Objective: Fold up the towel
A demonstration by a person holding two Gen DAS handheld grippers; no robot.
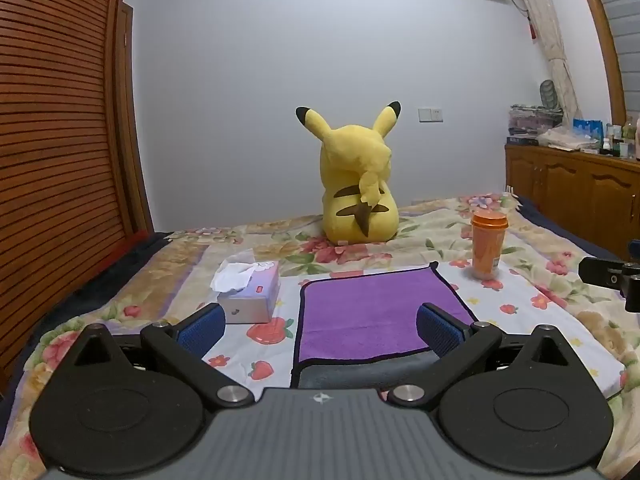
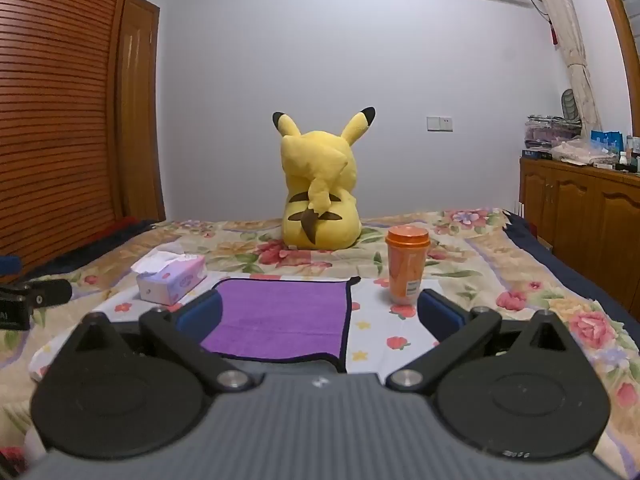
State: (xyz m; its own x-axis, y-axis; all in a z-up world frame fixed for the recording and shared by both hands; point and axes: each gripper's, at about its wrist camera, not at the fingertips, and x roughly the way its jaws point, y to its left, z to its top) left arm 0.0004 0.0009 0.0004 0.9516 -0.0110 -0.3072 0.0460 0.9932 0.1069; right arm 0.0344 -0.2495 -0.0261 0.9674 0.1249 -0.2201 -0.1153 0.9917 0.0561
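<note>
both tongs, left tongs point(image 1: 320, 326) and right tongs point(image 2: 320, 314), are hanging wide apart, gripping nothing. purple towel point(image 1: 376, 312) is lying flat on the bed point(image 1: 520, 308), between tissue box point(image 1: 250, 290) and orange cup point(image 1: 488, 246).

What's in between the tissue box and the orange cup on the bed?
The purple towel lies flat on the flowery bedspread between the tissue box and the orange cup. Both wrist views show it.
</note>
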